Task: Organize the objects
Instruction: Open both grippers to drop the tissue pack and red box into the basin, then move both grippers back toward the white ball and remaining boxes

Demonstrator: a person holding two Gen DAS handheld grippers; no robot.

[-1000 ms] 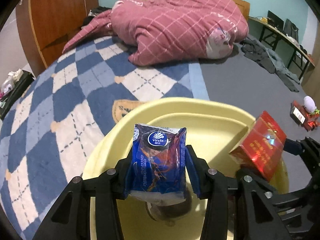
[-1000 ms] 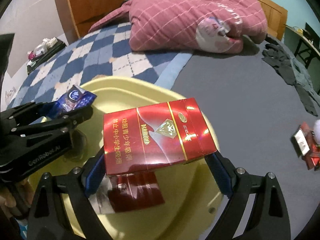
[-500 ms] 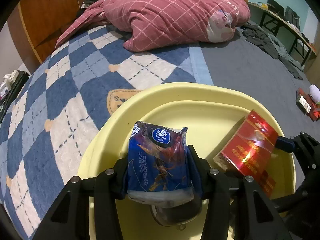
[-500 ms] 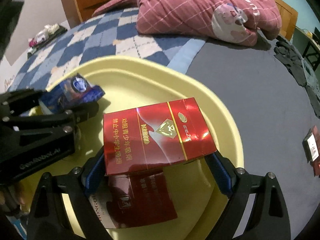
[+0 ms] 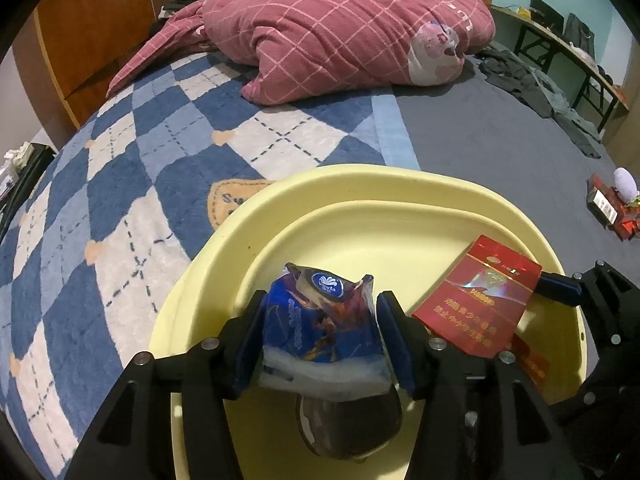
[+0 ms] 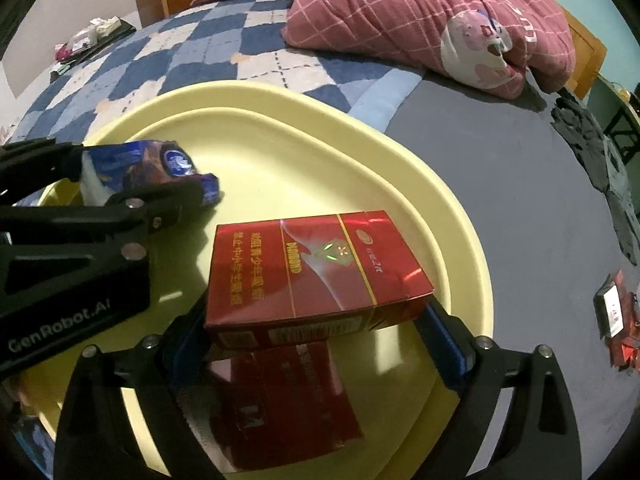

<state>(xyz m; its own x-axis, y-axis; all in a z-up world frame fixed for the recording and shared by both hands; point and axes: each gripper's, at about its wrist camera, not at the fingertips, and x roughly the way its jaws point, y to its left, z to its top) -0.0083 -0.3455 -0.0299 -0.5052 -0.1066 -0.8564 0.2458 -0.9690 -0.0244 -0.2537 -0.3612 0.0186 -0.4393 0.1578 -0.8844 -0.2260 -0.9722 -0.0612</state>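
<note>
Two items over my yellow basin: left gripper opening around tissue pack; right gripper opening, its jaws spread beside red box.

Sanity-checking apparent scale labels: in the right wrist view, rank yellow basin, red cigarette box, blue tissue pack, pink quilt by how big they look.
1. yellow basin
2. pink quilt, cropped by the frame edge and farther off, so probably larger really
3. red cigarette box, enlarged by nearness
4. blue tissue pack, partly hidden by the left gripper
</note>
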